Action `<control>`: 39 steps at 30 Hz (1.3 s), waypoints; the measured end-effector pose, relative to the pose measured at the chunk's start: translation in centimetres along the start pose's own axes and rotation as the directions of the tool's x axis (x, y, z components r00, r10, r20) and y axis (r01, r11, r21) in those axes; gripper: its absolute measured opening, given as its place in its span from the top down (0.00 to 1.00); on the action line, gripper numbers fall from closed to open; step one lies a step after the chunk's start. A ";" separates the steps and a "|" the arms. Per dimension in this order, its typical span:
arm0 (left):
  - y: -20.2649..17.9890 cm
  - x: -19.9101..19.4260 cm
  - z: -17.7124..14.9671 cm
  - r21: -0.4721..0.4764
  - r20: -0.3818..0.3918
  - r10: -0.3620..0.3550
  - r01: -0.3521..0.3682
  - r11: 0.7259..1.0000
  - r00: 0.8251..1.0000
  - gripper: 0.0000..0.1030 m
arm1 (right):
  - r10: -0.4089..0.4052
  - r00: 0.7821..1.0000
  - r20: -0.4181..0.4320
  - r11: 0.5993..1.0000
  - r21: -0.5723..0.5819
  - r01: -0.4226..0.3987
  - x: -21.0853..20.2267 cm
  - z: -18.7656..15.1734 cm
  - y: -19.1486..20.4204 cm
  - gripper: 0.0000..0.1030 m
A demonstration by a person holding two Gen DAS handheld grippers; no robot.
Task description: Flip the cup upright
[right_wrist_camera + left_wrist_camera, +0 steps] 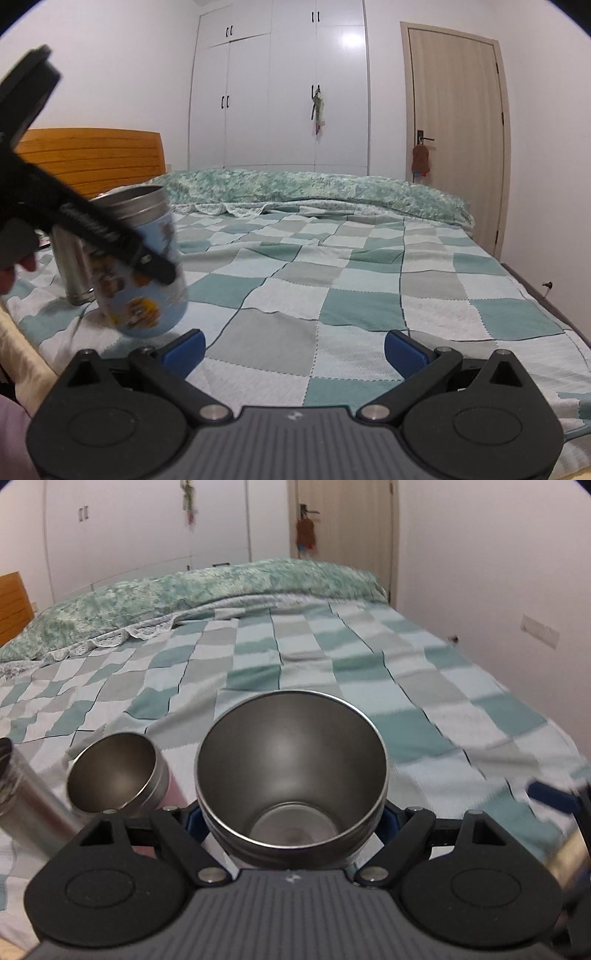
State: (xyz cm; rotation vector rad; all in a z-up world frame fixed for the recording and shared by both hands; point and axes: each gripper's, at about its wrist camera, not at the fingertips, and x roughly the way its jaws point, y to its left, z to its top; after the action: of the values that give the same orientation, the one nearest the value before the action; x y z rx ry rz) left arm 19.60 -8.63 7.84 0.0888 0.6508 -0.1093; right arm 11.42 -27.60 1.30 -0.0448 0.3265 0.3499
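Observation:
My left gripper is shut on a steel cup, mouth up and open toward the camera. In the right wrist view the same cup is light blue with cartoon prints, tilted slightly, held just above the checked bedspread by the left gripper. My right gripper is open and empty, low over the bed, to the right of the cup.
A second steel cup stands upright left of the held one. A steel flask stands at the far left; it also shows behind the cup. A folded green quilt, wooden headboard, wardrobe and door lie beyond.

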 end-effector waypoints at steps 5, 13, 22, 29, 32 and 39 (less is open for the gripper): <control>0.0 3.1 0.3 0.014 0.019 0.058 -0.058 0.998 0.998 0.17 | -0.024 0.999 0.022 1.000 0.001 0.024 -0.2 0.1 -0.1 0.00; 0.8 5.2 -0.9 0.006 0.024 0.024 -0.024 1.000 0.999 0.17 | -0.068 0.998 0.005 0.997 0.032 0.068 0.7 0.1 -0.8 0.00; 1.4 0.9 -0.9 -0.017 0.174 -0.047 0.050 0.999 0.984 0.00 | -0.072 0.997 0.004 0.997 0.033 0.072 1.3 0.1 -0.4 0.00; 3.3 -6.6 -2.9 -0.042 0.344 -0.089 0.110 0.993 0.935 0.00 | -0.063 0.995 0.079 0.998 0.002 0.063 -0.3 0.2 1.1 0.00; 4.5 -9.4 -5.3 -0.060 0.408 -0.061 0.093 0.994 0.911 0.00 | -0.055 0.991 0.125 0.998 -0.020 0.058 -1.5 0.0 2.3 0.00; 6.3 -12.1 -11.9 -0.080 0.431 0.045 -0.011 0.997 0.901 0.00 | -0.018 0.986 0.168 1.000 -0.005 0.019 -4.3 -1.1 4.9 0.00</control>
State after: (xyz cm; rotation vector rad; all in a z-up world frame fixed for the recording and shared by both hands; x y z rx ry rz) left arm 3.74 -0.08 6.03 -0.0013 0.2064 -0.0726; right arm 5.53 -24.54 1.69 -0.0247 0.1574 0.3339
